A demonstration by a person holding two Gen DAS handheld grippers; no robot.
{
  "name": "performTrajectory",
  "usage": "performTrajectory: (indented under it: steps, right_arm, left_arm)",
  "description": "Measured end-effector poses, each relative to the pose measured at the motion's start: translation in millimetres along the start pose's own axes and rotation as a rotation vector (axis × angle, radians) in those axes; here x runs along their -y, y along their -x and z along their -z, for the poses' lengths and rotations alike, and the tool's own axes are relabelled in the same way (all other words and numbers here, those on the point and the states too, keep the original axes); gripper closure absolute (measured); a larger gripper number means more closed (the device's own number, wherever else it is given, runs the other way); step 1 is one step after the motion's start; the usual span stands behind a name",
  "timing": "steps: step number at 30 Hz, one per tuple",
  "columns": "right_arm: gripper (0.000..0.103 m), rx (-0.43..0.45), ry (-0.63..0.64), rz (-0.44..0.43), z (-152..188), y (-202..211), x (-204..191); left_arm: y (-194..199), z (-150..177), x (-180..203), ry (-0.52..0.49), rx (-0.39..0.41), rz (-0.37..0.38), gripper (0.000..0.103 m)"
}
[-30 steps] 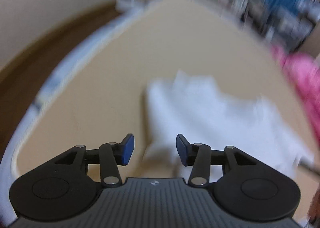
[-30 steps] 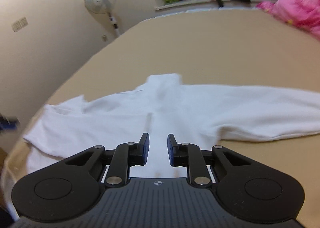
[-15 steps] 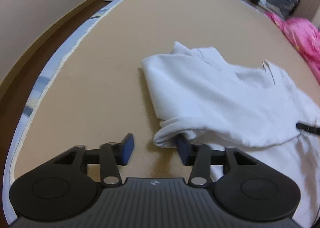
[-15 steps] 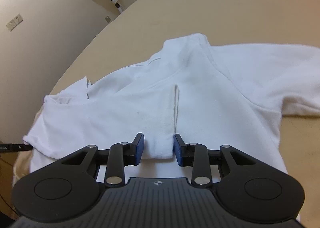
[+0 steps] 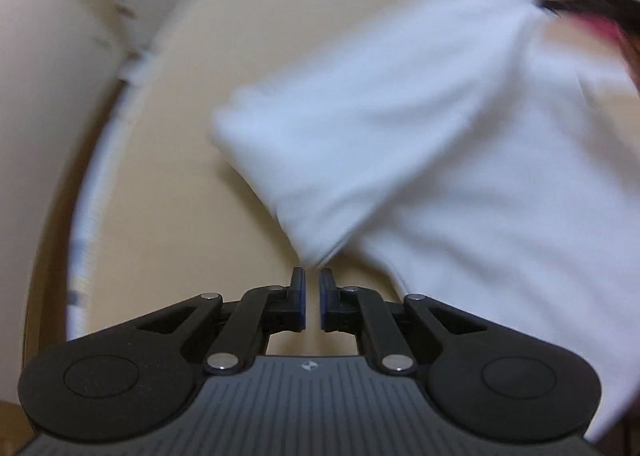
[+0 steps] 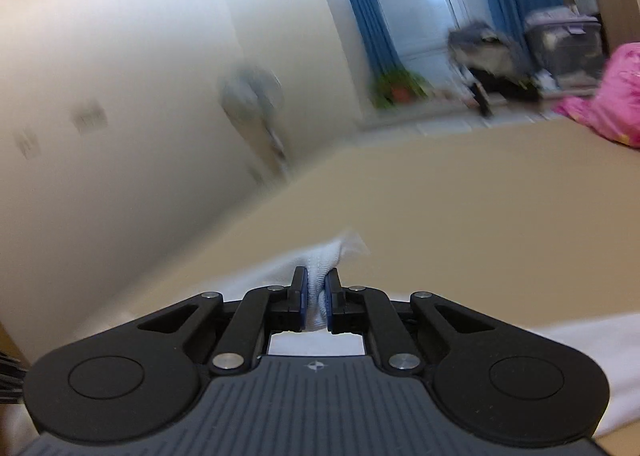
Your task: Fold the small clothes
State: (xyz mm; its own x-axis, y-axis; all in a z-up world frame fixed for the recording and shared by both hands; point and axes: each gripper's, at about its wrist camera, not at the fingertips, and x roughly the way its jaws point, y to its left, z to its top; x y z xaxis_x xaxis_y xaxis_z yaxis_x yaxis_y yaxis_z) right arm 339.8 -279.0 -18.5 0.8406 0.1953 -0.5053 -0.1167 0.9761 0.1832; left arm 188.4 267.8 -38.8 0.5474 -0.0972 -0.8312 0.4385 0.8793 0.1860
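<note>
Our right claw (image 6: 316,296) is pinched on a bunched fold of the white shirt (image 6: 320,256), which trails back under it over the tan bed (image 6: 480,215). Our left claw (image 5: 313,298) is nearly closed, a corner of the shirt (image 5: 420,143) at its tips; we cannot tell whether it grips. Pink bedding (image 6: 612,95) lies far ahead to the right.

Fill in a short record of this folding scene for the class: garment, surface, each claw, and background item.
garment: white shirt, blurred, partly lifted
surface: tan bed top
left claw: nearly shut; the shirt's corner reaches its tips, grip unclear
right claw: shut on a white fold of the shirt
background: pink bundle at far right
</note>
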Motion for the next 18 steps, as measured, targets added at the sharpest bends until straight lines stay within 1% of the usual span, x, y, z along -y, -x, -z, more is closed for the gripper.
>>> performTrajectory:
  steps: [1, 2, 3, 4, 5, 6, 7, 8, 9, 10, 11, 12, 13, 14, 15, 17, 18]
  right_arm:
    - [0.094, -0.105, 0.003, 0.088, 11, -19, 10]
    - [0.093, -0.183, -0.044, 0.134, 21, -32, 23]
    - [0.088, -0.237, -0.129, 0.147, 27, -39, 37]
    - [0.086, -0.246, -0.187, 0.142, 28, -40, 45]
    - [0.083, -0.225, -0.192, 0.145, 25, -36, 45]
    - [0.082, -0.183, -0.155, 0.162, 21, -30, 41]
    - [0.081, -0.148, -0.113, 0.172, 18, -24, 36]
    - [0.077, -0.123, -0.089, 0.167, 17, -20, 33]
    - [0.076, -0.106, -0.086, 0.138, 16, -17, 30]
    - [0.076, -0.108, -0.099, 0.102, 15, -18, 29]
    - [0.076, -0.125, -0.113, 0.065, 17, -20, 29]
    - [0.075, -0.172, -0.118, 0.041, 21, -27, 29]
    - [0.074, -0.234, -0.102, 0.051, 26, -35, 29]
    - [0.076, -0.305, -0.069, 0.096, 33, -45, 29]
    - [0.087, -0.316, -0.044, 0.125, 38, -49, 30]
    - [0.088, -0.284, -0.071, 0.146, 30, -44, 29]
    - [0.084, -0.250, -0.087, 0.145, 24, -37, 29]
  left_arm:
    - [1, 0, 5, -0.027, 0.003, 0.016, 0.092]
    - [6, -2, 4, -0.010, 0.034, 0.058, 0.090]
    - [14, -6, -3, 0.049, 0.079, 0.108, 0.083]
    - [20, -10, -11, 0.118, 0.128, 0.146, 0.073]
    - [25, -14, -20, 0.187, 0.175, 0.167, 0.067]
    - [27, -18, -26, 0.244, 0.206, 0.170, 0.055]
    - [25, -22, -32, 0.292, 0.219, 0.160, 0.049]
    - [21, -26, -37, 0.332, 0.216, 0.146, 0.049]
    - [15, -31, -41, 0.374, 0.201, 0.139, 0.049]
    - [9, -35, -47, 0.424, 0.181, 0.131, 0.049]
    - [-1, -37, -55, 0.491, 0.162, 0.135, 0.049]
    - [-10, -38, -63, 0.565, 0.145, 0.152, 0.049]
    - [-19, -39, -70, 0.632, 0.130, 0.169, 0.049]
    - [-28, -40, -76, 0.687, 0.113, 0.183, 0.049]
    - [-39, -41, -82, 0.724, 0.092, 0.196, 0.049]
    - [-55, -44, -91, 0.760, 0.062, 0.204, 0.049]
    - [-63, -44, -95, 0.776, 0.058, 0.202, 0.049]
